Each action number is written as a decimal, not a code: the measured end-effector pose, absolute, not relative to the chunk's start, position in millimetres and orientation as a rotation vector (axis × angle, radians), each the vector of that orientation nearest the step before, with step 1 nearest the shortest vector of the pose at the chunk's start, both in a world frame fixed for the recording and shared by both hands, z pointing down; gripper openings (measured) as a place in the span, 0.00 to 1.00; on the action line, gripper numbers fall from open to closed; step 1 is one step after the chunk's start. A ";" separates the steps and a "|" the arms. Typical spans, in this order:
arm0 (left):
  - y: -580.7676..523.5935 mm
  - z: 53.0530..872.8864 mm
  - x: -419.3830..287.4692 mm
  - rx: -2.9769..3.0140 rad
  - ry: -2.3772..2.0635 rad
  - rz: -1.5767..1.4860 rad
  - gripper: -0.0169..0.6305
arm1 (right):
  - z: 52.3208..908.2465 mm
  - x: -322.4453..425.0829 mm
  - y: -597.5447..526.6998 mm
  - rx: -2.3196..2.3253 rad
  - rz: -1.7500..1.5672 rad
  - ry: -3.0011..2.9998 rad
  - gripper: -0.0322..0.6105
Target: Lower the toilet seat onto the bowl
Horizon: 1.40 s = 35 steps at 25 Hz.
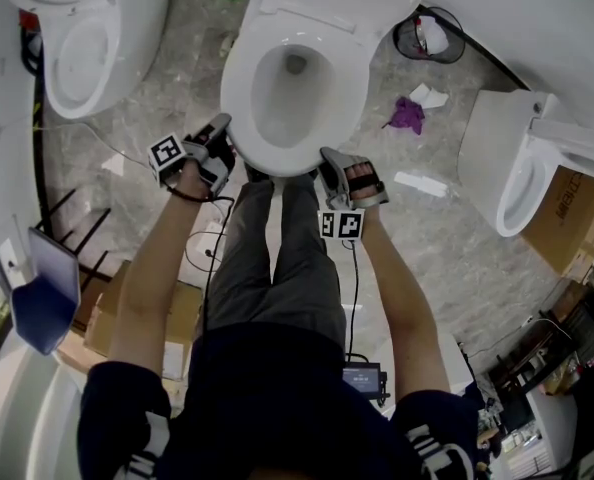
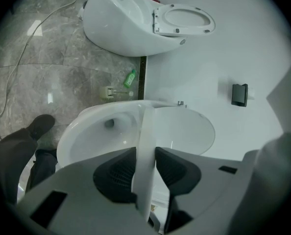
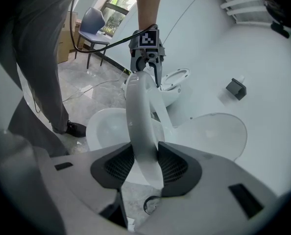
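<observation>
You held the toilet seat (image 3: 139, 116) clamped in left gripper (image 1: 220, 136) and right gripper (image 1: 335, 163), mid-lowering above the bowl (image 2: 86, 131); next move needed a slow, even descent onto it.

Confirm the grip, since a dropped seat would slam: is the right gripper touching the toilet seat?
Touching. The right gripper view shows the jaws of the right gripper pressed against both faces of the toilet seat, with no gap.

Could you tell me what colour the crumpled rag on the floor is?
The rag is purple, clearest in the head view.
</observation>
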<state>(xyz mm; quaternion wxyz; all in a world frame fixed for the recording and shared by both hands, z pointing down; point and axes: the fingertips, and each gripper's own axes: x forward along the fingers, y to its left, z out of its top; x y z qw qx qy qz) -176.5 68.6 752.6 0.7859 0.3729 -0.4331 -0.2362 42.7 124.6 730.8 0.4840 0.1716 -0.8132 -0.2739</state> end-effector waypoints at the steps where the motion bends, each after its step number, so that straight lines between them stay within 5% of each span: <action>1: 69.5 754.7 -176.6 0.805 -0.935 -0.507 0.24 | 732.9 42.6 125.5 0.415 -0.672 -1.977 0.31; 35: 93.8 819.2 -181.5 0.842 -0.938 -0.480 0.28 | 802.0 35.8 152.1 0.331 -0.713 -1.934 0.36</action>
